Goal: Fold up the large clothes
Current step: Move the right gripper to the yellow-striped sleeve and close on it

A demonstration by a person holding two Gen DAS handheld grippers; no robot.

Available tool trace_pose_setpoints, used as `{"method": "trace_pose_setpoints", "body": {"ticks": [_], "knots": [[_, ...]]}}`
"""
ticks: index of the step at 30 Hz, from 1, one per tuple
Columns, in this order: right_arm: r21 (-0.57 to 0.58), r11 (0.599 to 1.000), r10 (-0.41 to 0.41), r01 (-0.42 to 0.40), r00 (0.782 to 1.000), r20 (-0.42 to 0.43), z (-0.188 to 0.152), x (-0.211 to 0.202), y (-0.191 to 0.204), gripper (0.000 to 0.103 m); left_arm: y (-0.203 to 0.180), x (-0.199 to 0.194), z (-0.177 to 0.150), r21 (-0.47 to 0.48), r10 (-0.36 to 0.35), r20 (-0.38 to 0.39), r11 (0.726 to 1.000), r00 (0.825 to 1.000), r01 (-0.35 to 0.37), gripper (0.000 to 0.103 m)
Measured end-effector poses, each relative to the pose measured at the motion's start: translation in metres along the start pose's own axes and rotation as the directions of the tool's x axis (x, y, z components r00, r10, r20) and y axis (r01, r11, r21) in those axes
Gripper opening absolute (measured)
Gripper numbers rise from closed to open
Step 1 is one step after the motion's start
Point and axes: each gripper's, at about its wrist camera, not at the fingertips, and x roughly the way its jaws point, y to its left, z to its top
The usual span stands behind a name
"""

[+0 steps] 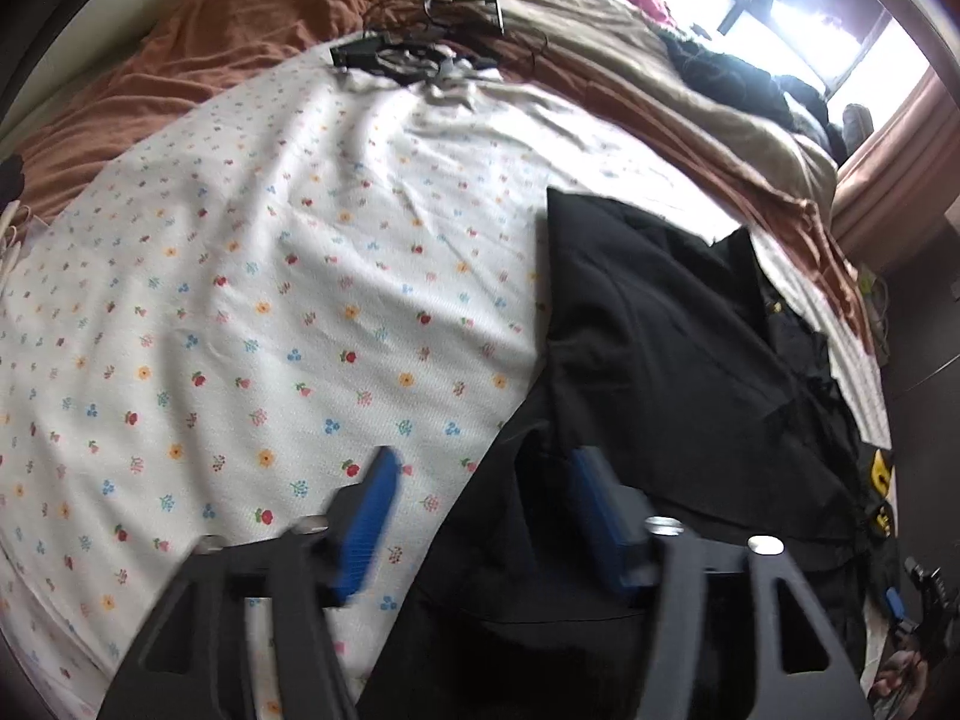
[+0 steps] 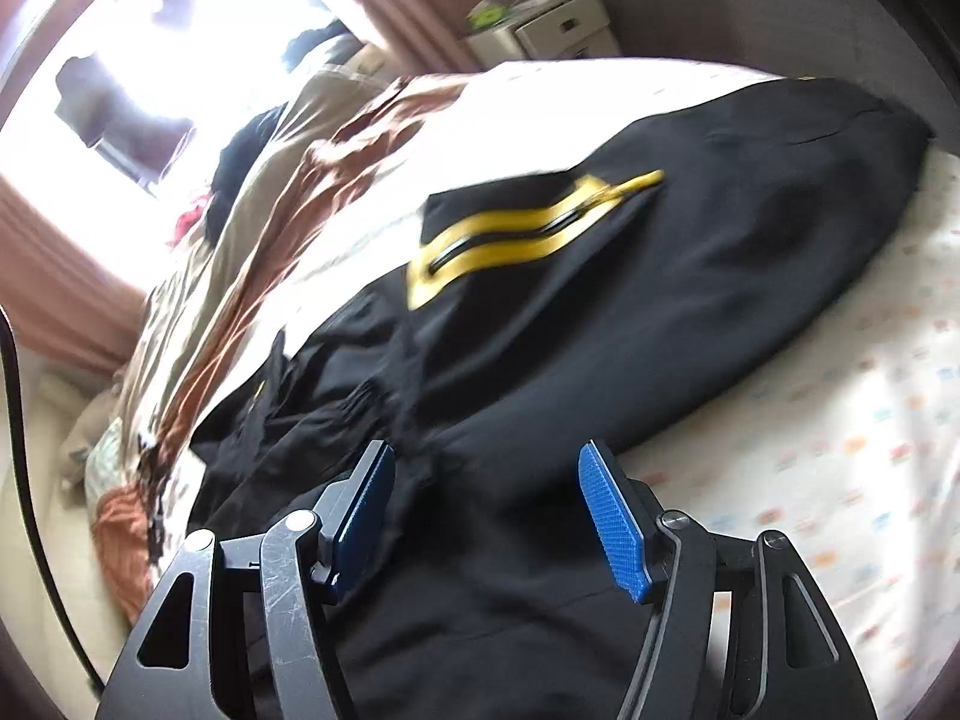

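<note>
A large black garment (image 1: pixel 660 324) lies partly folded on a white flowered bed sheet (image 1: pixel 270 276). In the right wrist view the same black garment (image 2: pixel 690 276) shows two yellow stripes (image 2: pixel 510 228) on a folded-over part. My left gripper (image 1: pixel 483 468) is open above the garment's left edge, with sheet and cloth below the blue pads and nothing pinched. My right gripper (image 2: pixel 486 474) is open too, hovering over the black cloth without holding it. At the lower right of the left wrist view, part of the other gripper (image 1: pixel 918 600) shows.
Rust-coloured and beige blankets (image 1: pixel 252 30) are bunched along the far side of the bed. Black hangers (image 1: pixel 432 42) lie on them. More dark clothes (image 1: pixel 738 78) are piled near a bright window (image 1: pixel 810 18). A white drawer unit (image 2: pixel 552 24) stands beyond the bed.
</note>
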Motion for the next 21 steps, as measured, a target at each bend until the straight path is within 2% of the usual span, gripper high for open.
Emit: {"method": "trace_pose_setpoints", "body": {"ticks": [1, 2, 8, 15, 17, 20, 21], "knots": [[0.009, 1.0, -0.007, 0.006, 1.0, 0.012, 0.004, -0.005, -0.009, 0.064, -0.001, -0.007, -0.001, -0.001, -0.007, 0.026, 1.0, 1.0, 0.007, 0.08], [0.025, 0.999, -0.021, 0.02, 0.999, 0.026, 0.008, -0.01, -0.02, 0.064, -0.004, -0.008, 0.001, 0.0, -0.009, 0.036, 1.0, 0.999, 0.009, 0.081], [0.135, 0.989, -0.068, 0.061, 0.996, 0.048, 0.029, -0.014, -0.075, 0.064, -0.013, -0.015, -0.002, 0.022, -0.026, 0.044, 0.999, 0.999, 0.025, 0.081], [0.226, 0.973, -0.072, 0.052, 0.994, 0.081, 0.044, -0.004, -0.122, 0.063, -0.023, -0.018, -0.005, 0.047, -0.032, 0.056, 0.998, 0.998, 0.029, 0.081], [0.256, 0.966, -0.066, 0.042, 0.994, 0.088, 0.048, 0.001, -0.133, 0.057, -0.023, -0.018, -0.005, 0.047, -0.032, 0.055, 0.998, 0.998, 0.03, 0.081], [0.291, 0.957, -0.049, 0.01, 0.991, 0.128, 0.054, 0.002, -0.147, 0.042, -0.023, -0.018, -0.006, 0.044, -0.029, 0.055, 0.999, 0.998, 0.026, 0.081], [0.294, 0.956, -0.045, 0.003, 0.989, 0.137, 0.055, 0.002, -0.148, 0.027, -0.023, -0.018, -0.006, 0.043, -0.029, 0.054, 0.999, 0.998, 0.027, 0.081]]}}
